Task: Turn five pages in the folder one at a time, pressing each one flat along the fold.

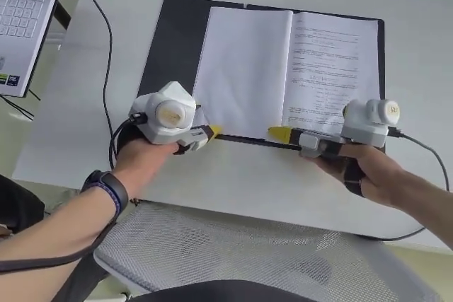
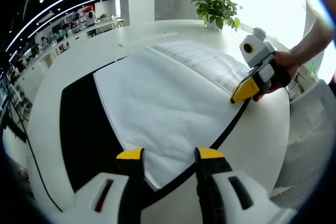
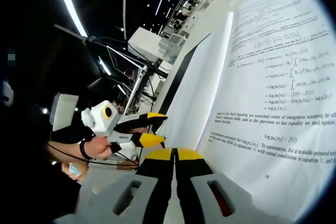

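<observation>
The white workbench [image 1: 233, 175] is mostly bare, with a laptop [image 1: 21, 19] off at the far left and a dark cable [image 1: 106, 54] trailing past it. Next comes the black folder [image 1: 173, 40], lying open and flat in the middle of the bench, its stiff cover showing as a dark margin. The left gripper [image 1: 209, 132] sits at the near left corner of the blank page [image 1: 244, 68]. In its own view the left gripper [image 2: 169, 154] has its yellow fingers spread apart, straddling that corner and closed on nothing. The sheets look thin, light and floppy, easy to crease or tear, so I'd say a loose corner or the free outer edge is the place to take hold, gently, rather than near the fold [image 1: 287, 68]. The right gripper [image 1: 277, 133] is at the near edge by the foot of that fold, below the printed page [image 1: 333, 68]. In its own view the right gripper [image 3: 175, 154] has its fingers pressed together with no paper visible between them, which suits stroking the crease flat. Whether the tips actually touch the sheet I cannot tell.
</observation>
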`<move>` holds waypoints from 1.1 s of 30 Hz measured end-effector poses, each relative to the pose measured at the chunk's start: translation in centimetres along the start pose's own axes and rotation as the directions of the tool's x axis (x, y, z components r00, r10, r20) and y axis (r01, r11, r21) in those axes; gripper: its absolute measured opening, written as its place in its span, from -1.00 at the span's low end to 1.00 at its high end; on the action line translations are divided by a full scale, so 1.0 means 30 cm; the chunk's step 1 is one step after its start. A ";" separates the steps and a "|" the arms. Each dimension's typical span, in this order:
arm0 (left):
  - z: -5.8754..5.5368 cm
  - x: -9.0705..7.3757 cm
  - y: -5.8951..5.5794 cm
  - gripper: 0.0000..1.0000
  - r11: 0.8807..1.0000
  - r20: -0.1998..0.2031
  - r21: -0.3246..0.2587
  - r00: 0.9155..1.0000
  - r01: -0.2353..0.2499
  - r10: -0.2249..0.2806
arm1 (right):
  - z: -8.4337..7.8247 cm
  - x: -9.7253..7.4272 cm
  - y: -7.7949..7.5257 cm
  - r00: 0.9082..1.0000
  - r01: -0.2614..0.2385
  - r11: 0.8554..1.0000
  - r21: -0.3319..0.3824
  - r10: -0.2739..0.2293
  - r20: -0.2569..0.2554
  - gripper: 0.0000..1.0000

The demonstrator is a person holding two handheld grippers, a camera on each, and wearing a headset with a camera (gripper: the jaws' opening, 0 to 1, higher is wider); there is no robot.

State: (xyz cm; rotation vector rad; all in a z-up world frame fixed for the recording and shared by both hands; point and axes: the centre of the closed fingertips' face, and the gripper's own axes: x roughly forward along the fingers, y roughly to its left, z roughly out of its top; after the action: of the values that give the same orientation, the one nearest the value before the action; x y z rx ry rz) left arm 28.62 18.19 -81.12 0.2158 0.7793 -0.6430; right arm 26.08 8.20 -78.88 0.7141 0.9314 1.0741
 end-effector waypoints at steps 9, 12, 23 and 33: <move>0.000 -0.005 -0.002 -0.26 1.000 -0.005 0.001 1.000 -0.002 0.002 | -0.003 0.000 0.002 1.000 0.017 1.000 0.007 -0.017 -0.012 -1.00; 0.001 -0.006 -0.002 -0.26 1.000 -0.007 0.000 1.000 0.000 0.000 | -0.004 -0.001 0.002 1.000 0.026 1.000 0.008 -0.026 -0.016 -1.00; 0.007 -0.013 -0.006 -0.25 1.000 -0.035 -0.015 0.999 0.012 -0.012 | -0.019 -0.020 0.022 0.998 0.049 0.999 0.006 -0.048 -0.039 -0.93; 0.062 -0.040 -0.009 -0.18 1.000 -0.008 -0.023 1.000 0.018 -0.018 | 0.022 -0.046 0.051 0.996 0.084 0.993 -0.078 -0.085 -0.009 -0.58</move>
State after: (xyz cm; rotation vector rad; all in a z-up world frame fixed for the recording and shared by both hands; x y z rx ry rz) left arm 28.90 17.76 -78.95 0.1910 0.7974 -0.6507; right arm 25.79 7.37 -76.88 0.5990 0.9181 1.0351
